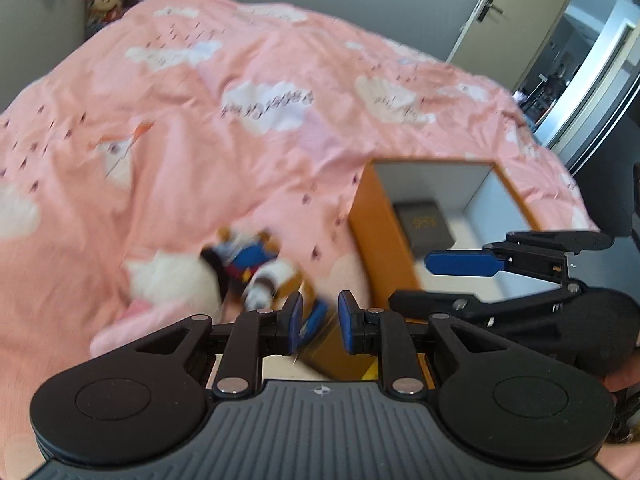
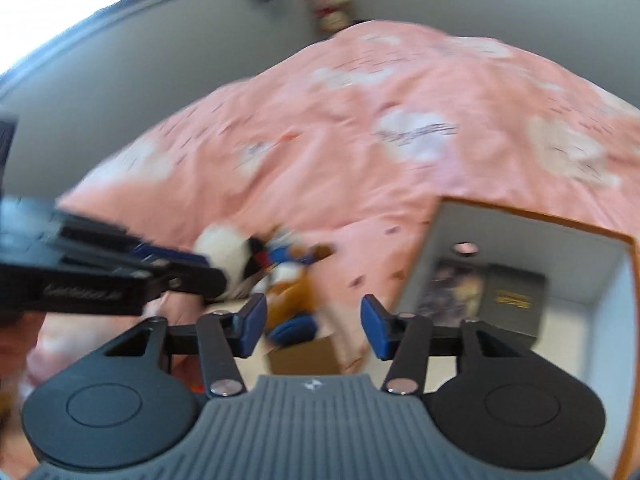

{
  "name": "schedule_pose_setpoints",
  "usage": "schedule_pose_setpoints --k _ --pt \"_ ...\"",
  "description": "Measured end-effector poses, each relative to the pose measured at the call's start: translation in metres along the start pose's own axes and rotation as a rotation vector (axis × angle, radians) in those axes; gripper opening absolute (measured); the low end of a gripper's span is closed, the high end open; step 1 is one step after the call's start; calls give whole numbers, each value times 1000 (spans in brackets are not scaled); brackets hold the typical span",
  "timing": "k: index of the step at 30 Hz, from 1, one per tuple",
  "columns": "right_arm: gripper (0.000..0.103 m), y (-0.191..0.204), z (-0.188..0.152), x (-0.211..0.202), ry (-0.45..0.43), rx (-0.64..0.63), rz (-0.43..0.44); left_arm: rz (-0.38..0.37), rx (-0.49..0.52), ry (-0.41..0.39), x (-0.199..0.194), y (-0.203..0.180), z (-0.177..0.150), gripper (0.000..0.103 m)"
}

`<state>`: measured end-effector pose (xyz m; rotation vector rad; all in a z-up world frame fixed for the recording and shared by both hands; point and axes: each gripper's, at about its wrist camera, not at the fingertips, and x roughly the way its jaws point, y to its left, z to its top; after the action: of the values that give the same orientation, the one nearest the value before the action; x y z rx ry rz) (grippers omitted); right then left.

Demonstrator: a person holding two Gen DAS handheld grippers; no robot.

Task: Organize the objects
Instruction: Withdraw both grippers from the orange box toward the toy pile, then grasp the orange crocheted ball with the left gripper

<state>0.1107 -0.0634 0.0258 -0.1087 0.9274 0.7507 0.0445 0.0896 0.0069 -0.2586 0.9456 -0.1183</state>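
A blurred plush toy (image 1: pixel 248 268) in white, blue and orange-brown is at the tips of my left gripper (image 1: pixel 322 322). The jaws stand narrowly apart, closed on a blue part of the toy as far as the blur shows. The right wrist view has the left gripper (image 2: pixel 208 270) coming in from the left, with the plush toy (image 2: pixel 280 276) at its tips. My right gripper (image 2: pixel 312 322) is open, with nothing pressed between its pads. It also shows over the orange box (image 1: pixel 380 240) as the right gripper (image 1: pixel 414 282).
The open orange box (image 2: pixel 560 220) sits on the pink cloud-print bedding (image 1: pixel 200 120) and holds a dark book (image 2: pixel 512 300) and a picture card (image 2: pixel 452 288). A small brown cardboard piece (image 2: pixel 304 356) lies below the toy. An open door (image 1: pixel 520 12) is at the far right.
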Motion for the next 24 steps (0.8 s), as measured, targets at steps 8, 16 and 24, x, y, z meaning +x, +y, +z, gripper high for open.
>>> schedule_pose_setpoints --k 8,16,24 --pt "51 49 -25 31 154 -236 -49 4 -20 121 13 16 -36 24" --pt "52 62 -30 75 281 -338 -151 58 -11 103 18 24 -47 24" --pt "62 54 -21 102 353 -323 -167 29 -5 104 28 31 -46 24"
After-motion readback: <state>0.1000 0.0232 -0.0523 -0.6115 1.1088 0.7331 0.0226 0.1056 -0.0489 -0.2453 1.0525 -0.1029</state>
